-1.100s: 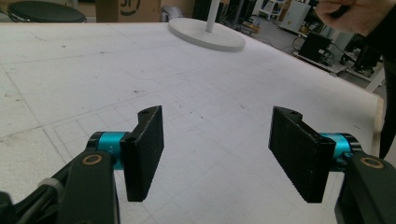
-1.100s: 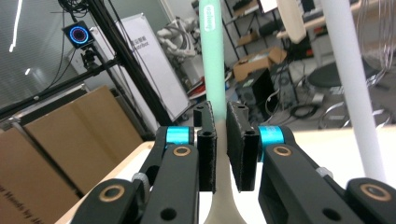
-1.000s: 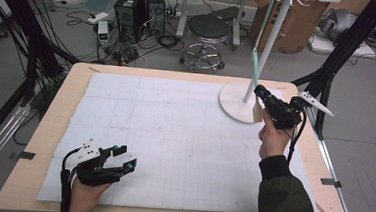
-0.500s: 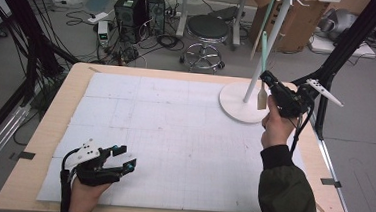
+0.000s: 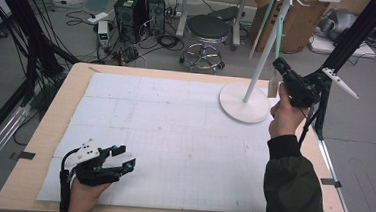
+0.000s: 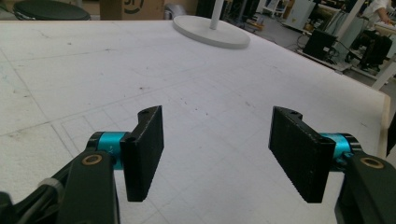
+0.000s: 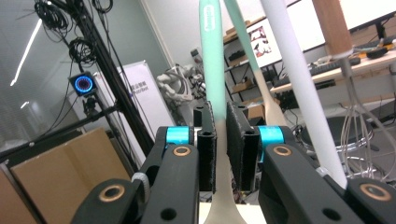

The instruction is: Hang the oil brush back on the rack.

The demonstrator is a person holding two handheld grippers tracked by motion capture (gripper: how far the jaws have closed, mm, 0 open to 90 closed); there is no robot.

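Our right gripper [image 7: 221,140] is clamped on the pale handle of a mint-and-cream spatula [image 7: 211,70], which hangs beside the white pole [image 5: 266,51] of the utensil stand at the table's far right; in the high view that gripper [image 5: 281,72] is raised above the stand's round base [image 5: 244,104]. We judge the risks to be these: the spatula could snag on its hook as we lift, tipping the stand; its blade could knock the second mint spatula [image 7: 243,32] or the wire whisk [image 7: 357,102] hanging just beside it; and the thin handle may swivel between the pads, since we grip it low. Our left gripper [image 6: 217,154] rests near the table's [image 5: 39,125] front left, jaws apart and empty, too far off to steady the stand
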